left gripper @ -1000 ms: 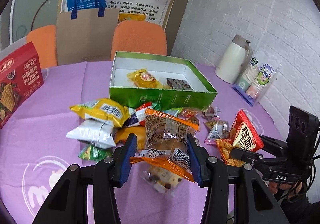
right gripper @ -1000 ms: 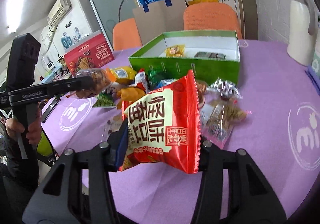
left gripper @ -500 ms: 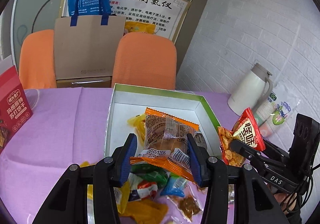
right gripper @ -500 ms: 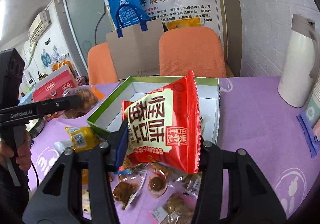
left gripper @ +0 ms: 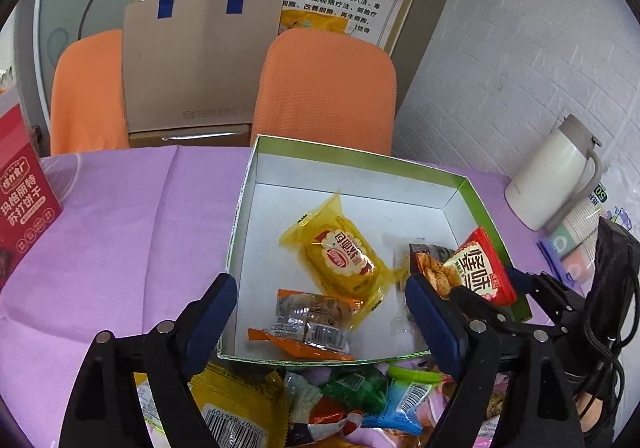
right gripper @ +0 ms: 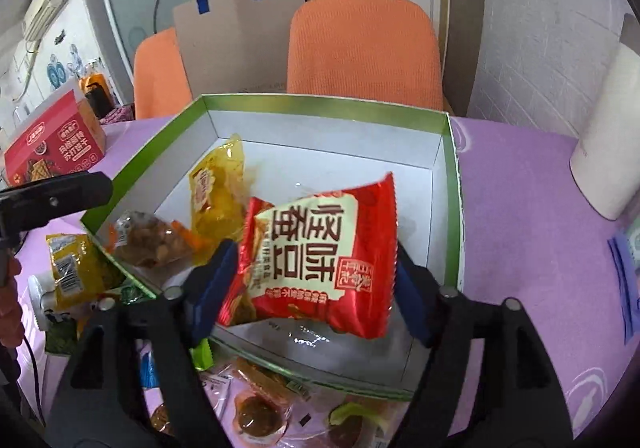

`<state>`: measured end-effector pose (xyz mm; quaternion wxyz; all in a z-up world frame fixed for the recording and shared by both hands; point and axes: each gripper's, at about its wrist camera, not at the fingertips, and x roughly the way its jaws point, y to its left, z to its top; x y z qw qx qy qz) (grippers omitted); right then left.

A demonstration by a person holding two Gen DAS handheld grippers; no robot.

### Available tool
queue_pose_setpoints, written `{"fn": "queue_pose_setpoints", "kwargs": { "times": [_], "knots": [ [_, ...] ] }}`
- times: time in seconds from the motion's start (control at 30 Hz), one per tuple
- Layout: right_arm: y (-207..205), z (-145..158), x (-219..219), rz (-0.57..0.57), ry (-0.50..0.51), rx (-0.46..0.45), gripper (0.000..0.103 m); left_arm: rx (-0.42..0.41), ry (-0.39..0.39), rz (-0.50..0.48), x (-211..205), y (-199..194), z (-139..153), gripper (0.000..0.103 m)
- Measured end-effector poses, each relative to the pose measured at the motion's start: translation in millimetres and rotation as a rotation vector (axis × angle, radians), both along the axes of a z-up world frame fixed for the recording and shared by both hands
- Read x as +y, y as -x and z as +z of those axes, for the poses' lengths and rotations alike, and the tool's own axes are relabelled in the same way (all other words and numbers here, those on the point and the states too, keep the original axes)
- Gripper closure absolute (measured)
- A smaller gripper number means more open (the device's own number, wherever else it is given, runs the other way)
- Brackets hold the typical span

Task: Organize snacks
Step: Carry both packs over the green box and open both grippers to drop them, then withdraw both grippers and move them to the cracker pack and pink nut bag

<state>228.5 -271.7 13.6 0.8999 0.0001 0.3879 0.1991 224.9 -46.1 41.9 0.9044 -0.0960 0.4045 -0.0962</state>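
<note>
A: Over the green box [left gripper: 476, 204] we've got the left gripper [left gripper: 320, 312] spread wide and holding nothing; the orange-wrapped cake [left gripper: 308, 322] lies inside at the near wall, overlapping the yellow biscuit pack [left gripper: 340, 252].

B: Right gripper [right gripper: 310, 272]?

A: Pinching the red snack bag [right gripper: 316, 248] above the box's right half, tilted.

B: Risks?

A: If we let go too near the rim, the bag may catch the near wall [right gripper: 320, 376] and slide out onto the loose snacks [right gripper: 260, 412] on the purple cloth [right gripper: 520, 208]. Our two grippers are close, so they could bump.
</note>
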Motion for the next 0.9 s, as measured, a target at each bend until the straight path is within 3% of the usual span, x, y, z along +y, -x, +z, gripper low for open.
{"fn": "queue_pose_setpoints", "kwargs": {
  "times": [0.23, 0.5, 0.73, 0.9],
  "knots": [
    [27.5, 30.6, -26.3, -0.031, -0.041, -0.055, 0.011, -0.002, 0.022, -0.014, 3.5, 13.2, 12.1, 0.014],
    [91.1, 79.7, -44.8, -0.026, -0.137, -0.177, 0.006, -0.087, -0.008, -0.044, -6.0, 57.7, 44.2, 0.014],
    [141.4, 73.2, -61.0, -0.045, -0.177, -0.169, 0.006, -0.104, -0.021, -0.119, -23.0, 109.0, 44.9, 0.014],
    [166.9, 48.2, -71.3, -0.109, -0.187, -0.122, 0.006, -0.098, 0.011, -0.143, -25.7, 145.3, 31.9, 0.014]
  ]
}}
